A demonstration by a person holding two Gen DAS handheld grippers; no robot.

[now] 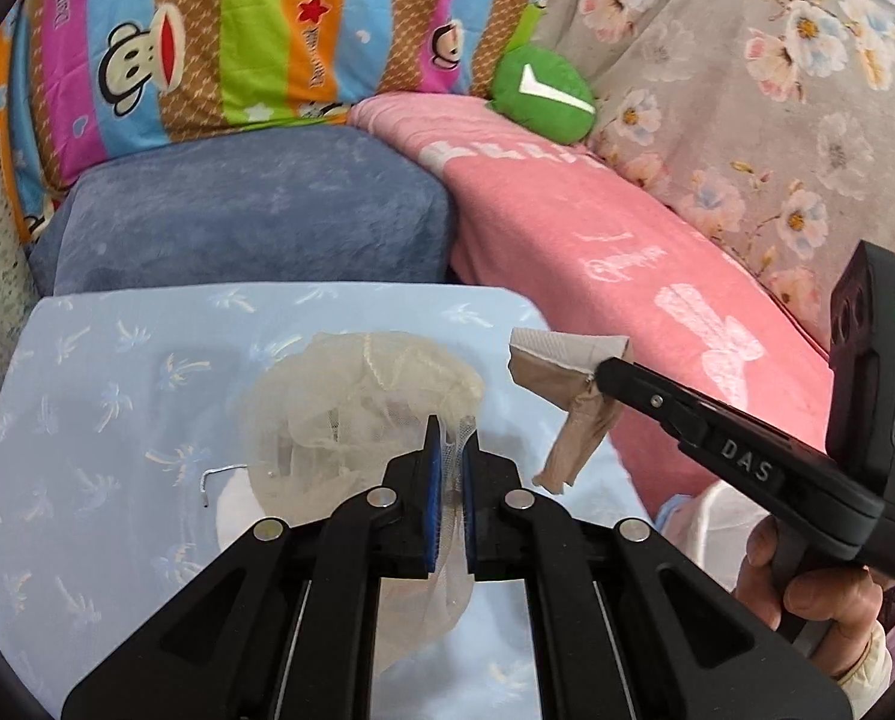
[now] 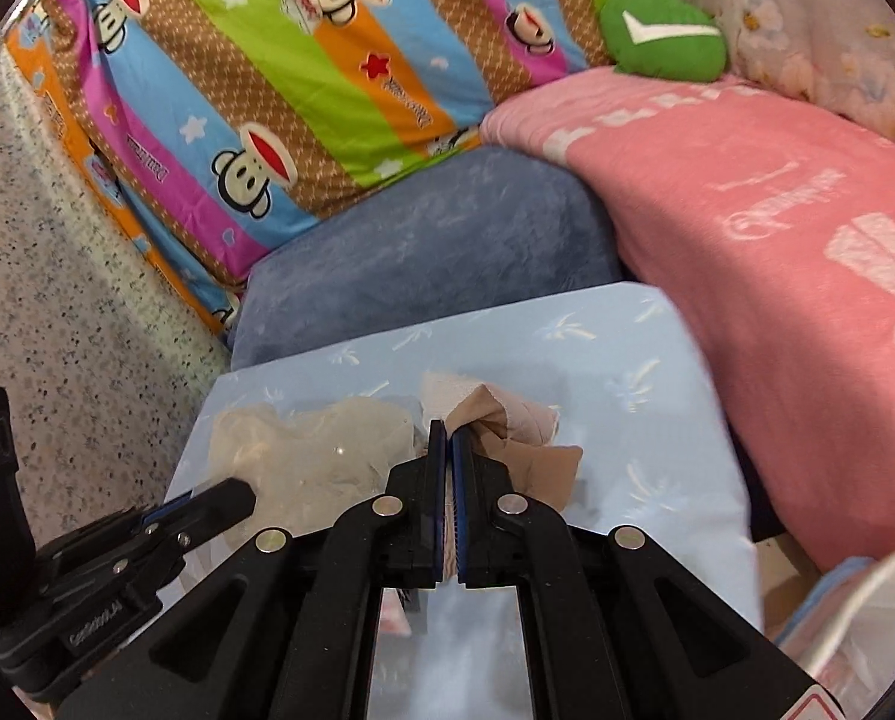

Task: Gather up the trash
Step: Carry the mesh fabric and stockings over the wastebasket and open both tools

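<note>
My left gripper point(image 1: 452, 450) pinches the mesh bag point(image 1: 363, 402) – my right gripper point(image 2: 449, 444) pinches brown paper point(image 2: 525, 438), lifted beside it.

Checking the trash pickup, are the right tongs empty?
No, the right tongs are shut on a crumpled beige scrap, lifted above the light blue board.

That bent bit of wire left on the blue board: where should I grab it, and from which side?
Probably grip the wire on its long straight run, coming down from above with jaws straddling it. It lies flat on the blue board, left of the mesh bag held by the left gripper, and the short hooked end offers little to pinch.
</note>
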